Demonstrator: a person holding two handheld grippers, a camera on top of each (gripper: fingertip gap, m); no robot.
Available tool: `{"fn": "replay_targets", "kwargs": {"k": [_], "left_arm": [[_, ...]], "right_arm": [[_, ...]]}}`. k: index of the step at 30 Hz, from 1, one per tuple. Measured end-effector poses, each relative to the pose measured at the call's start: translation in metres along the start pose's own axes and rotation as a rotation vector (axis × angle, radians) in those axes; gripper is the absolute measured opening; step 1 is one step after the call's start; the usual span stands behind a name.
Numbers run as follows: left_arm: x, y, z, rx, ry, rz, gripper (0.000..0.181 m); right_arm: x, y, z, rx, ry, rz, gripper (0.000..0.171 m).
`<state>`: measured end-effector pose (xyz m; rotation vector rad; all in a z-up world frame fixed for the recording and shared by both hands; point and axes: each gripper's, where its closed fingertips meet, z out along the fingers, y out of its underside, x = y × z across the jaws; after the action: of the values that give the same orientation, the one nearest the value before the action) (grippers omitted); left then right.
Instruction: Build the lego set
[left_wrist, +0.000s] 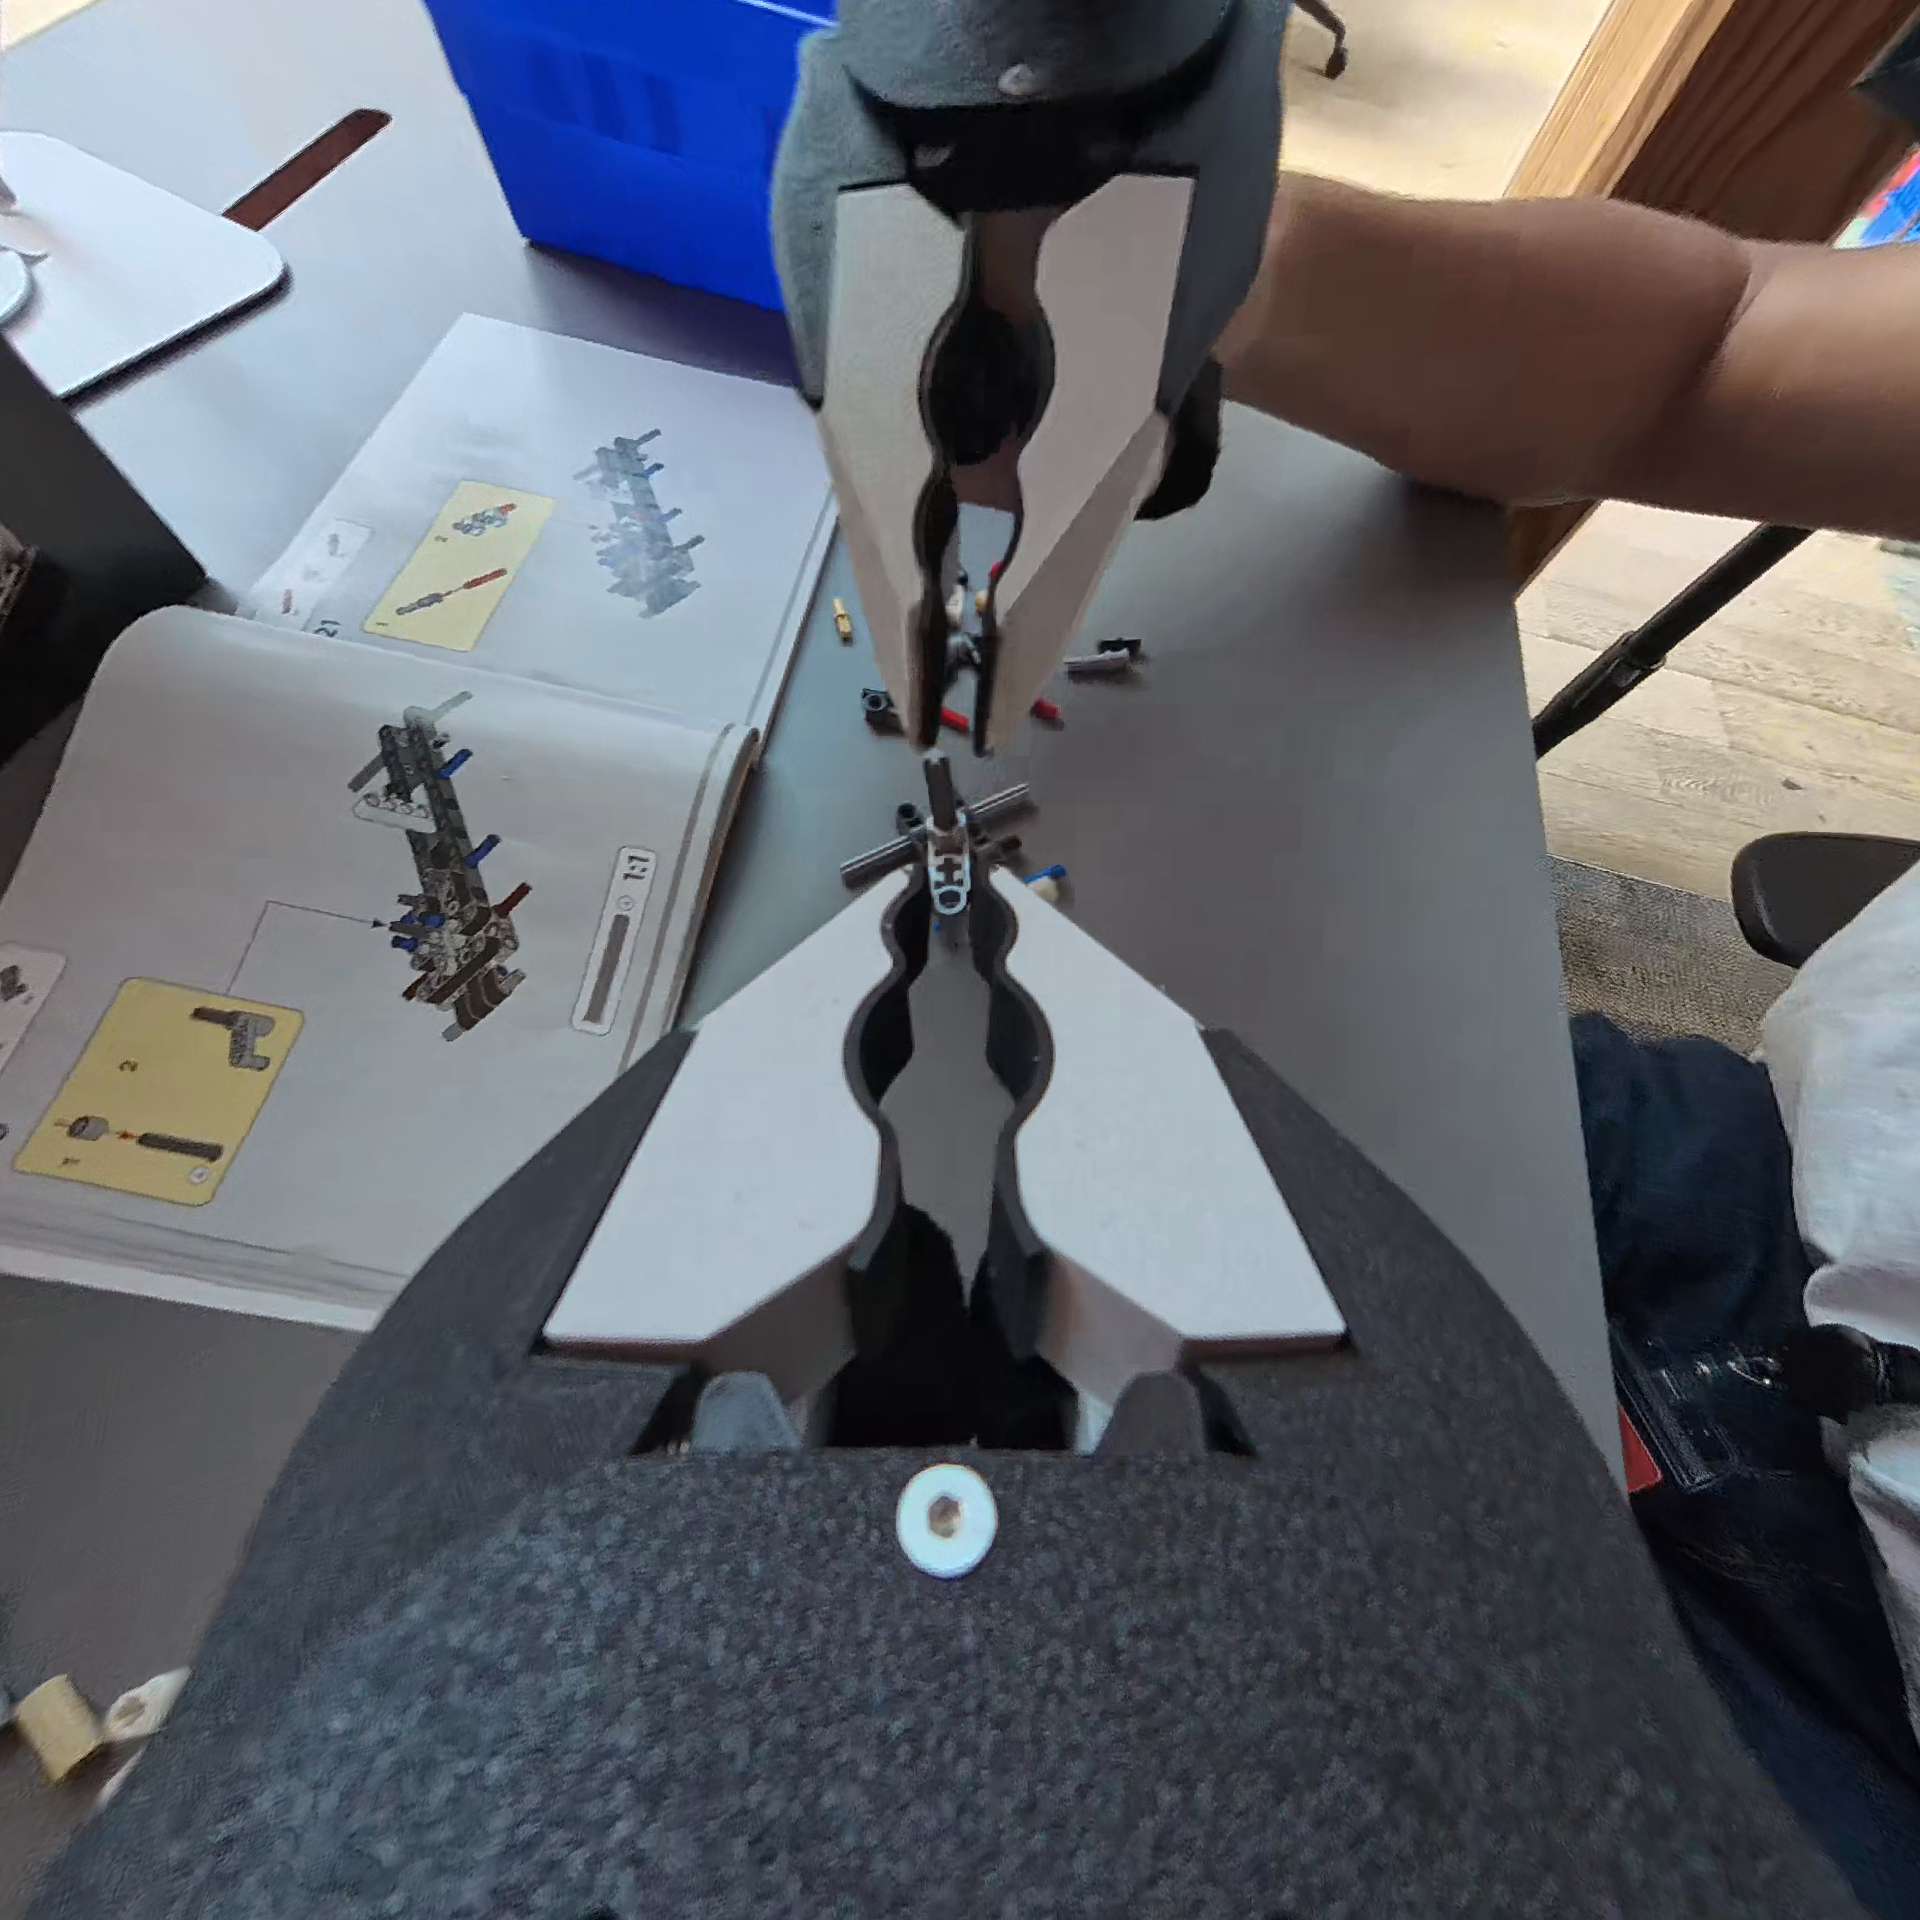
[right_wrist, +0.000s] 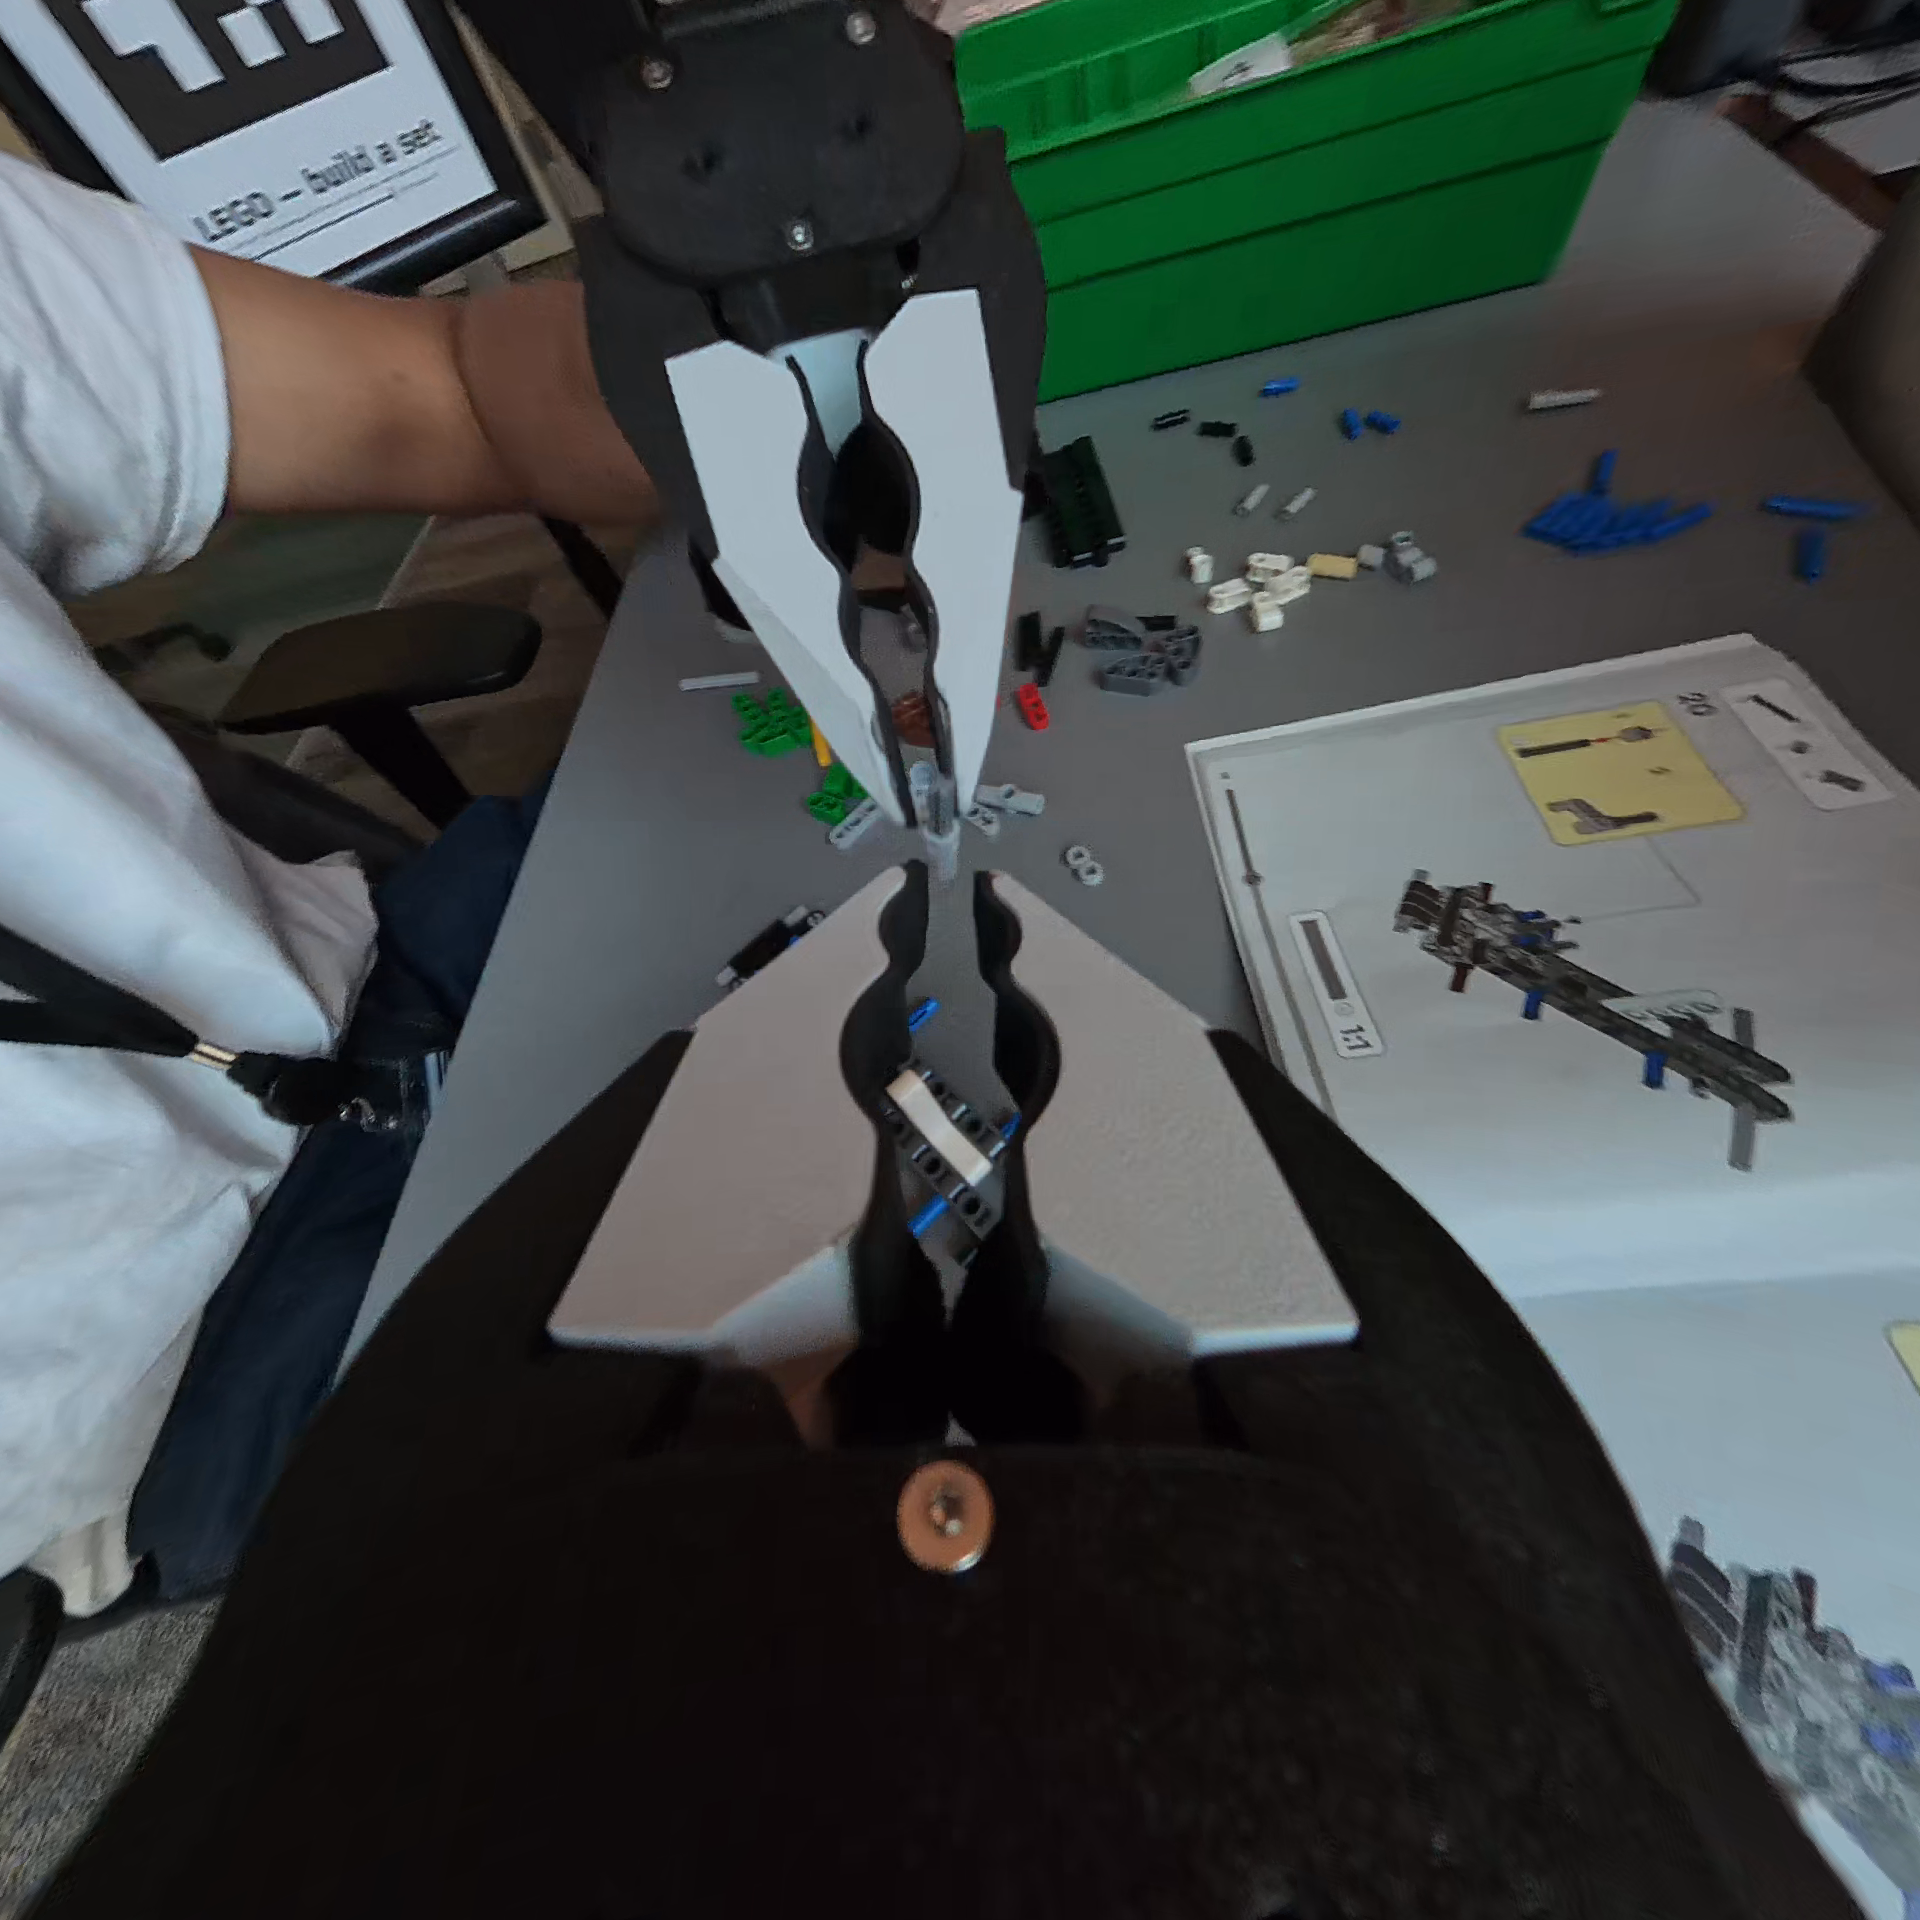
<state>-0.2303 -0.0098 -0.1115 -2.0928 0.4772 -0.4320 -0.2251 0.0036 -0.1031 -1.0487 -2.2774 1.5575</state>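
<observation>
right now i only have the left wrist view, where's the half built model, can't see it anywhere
observer: the half-built model shows in the right wrist view, low between the fingers of the right gripper.
operator: any blue pins left
observer: yes, a heap of blue pins lies on the table beyond the instruction booklet.
operator: what's behind all that
observer: a green bin stands at the far edge of the table.
</observation>
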Motion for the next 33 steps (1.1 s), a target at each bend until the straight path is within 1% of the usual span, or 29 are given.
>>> {"fn": "replay_targets", "kwargs": {"k": [3,6,8,11,14,16,22,26,29,33], "left_arm": [[-0.037,0.008,-0.015,0.01,-0.072,-0.099,0.006],[-0.078,0.01,-0.039,0.113,-0.133,-0.284,0.006],[-0.09,0.016,-0.05,0.154,-0.127,-0.376,0.005],[-0.096,0.021,-0.062,0.192,-0.122,-0.421,0.006],[-0.096,0.02,-0.071,0.225,-0.13,-0.433,0.005],[-0.092,0.019,-0.072,0.232,-0.127,-0.419,0.005],[-0.09,0.03,-0.059,0.155,-0.19,-0.306,0.006],[-0.087,0.034,-0.05,0.128,-0.189,-0.28,0.006],[-0.091,0.037,-0.051,0.122,-0.211,-0.27,0.005],[-0.092,0.038,-0.051,0.123,-0.189,-0.291,0.006]], "right_arm": [[0.012,0.003,-0.02,0.06,0.082,0.064,0.01],[0.032,0.019,-0.04,0.108,0.215,0.136,0.012],[0.041,0.032,-0.051,0.135,0.299,0.168,0.011],[0.046,0.04,-0.061,0.135,0.395,0.138,0.011],[0.05,0.035,-0.064,0.133,0.482,0.031,0.008],[0.047,0.036,-0.057,0.135,0.483,0.005,0.008],[0.043,0.042,-0.043,0.116,0.457,-0.011,0.007],[0.043,0.045,-0.04,0.116,0.439,0.003,0.007],[0.045,0.047,-0.04,0.104,0.442,0.007,0.006],[0.046,0.048,-0.042,0.098,0.453,-0.006,0.004]]}}
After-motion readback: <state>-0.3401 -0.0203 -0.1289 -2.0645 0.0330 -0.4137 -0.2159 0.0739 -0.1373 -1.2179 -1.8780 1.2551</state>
